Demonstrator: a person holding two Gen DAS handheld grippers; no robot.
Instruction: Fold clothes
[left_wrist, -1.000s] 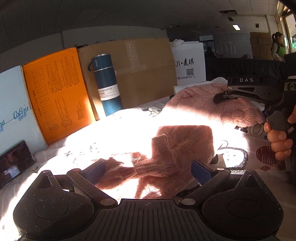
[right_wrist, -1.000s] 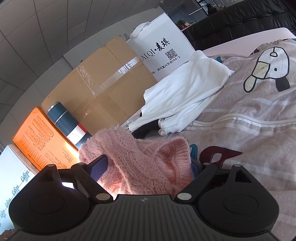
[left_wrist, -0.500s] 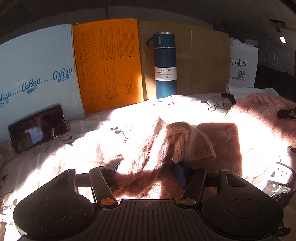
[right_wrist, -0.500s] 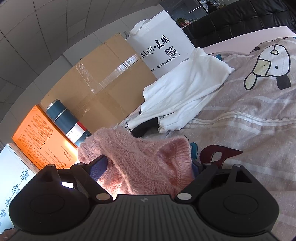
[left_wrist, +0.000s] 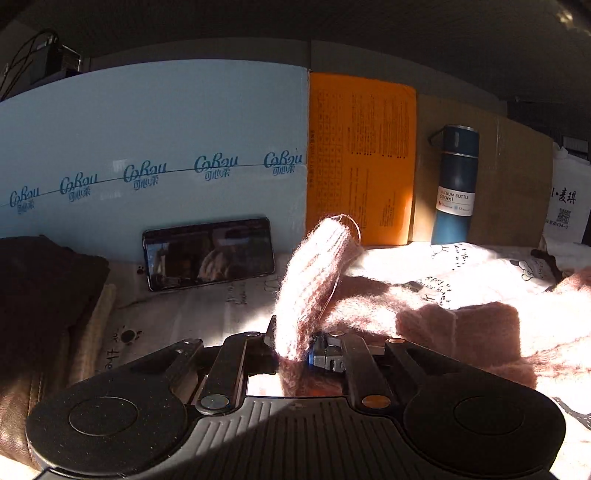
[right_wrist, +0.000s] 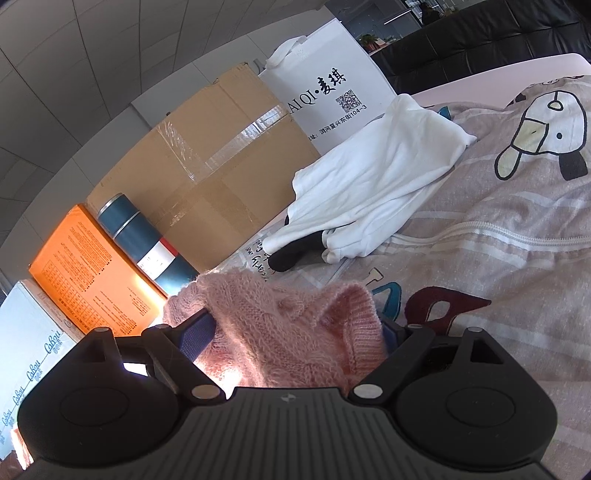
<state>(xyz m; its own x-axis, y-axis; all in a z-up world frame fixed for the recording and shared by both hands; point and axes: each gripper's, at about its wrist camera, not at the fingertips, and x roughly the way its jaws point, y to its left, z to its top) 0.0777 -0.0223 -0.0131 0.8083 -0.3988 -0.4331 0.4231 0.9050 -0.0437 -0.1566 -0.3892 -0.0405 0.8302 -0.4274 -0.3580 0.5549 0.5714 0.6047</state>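
Gripped the pink sweater (left_wrist: 461, 325) at two places. In the left wrist view, had the left gripper (left_wrist: 295, 343) clenched on the sleeve cuff (left_wrist: 317, 266) at lower centre of the frame, jaws nearly together, with the cuff standing up and tilted toward the upper right, above the printed sheet (left_wrist: 207, 310). Left the rest of the knit lying in bright sun at the right of that frame, on the sheet. In the right wrist view, had the right gripper (right_wrist: 295, 332) grasping a thick bunch of the same sweater at lower centre, jaws wide yet filled with wool, one blue pad (right_wrist: 195, 332) pressed against the knit. Judged the step in hand as the sleeve fold: cuff picked up, not yet laid across the body. Called next for carrying the cuff toward the right of the left wrist frame, over the sunlit body panel, lowering it flat and only then letting go, with the bunched end held steady in the right gripper. Needed care with the loose yarn loop at the cuff tip, likely to snag on a finger. Noted, apart from the work, a phone (left_wrist: 208, 253) just in front of the light blue box (left_wrist: 155, 147), an orange box (left_wrist: 362, 158) and a blue bottle (left_wrist: 456, 184) along the upper right, and a white garment (right_wrist: 373, 192) at the upper right of the right wrist view.
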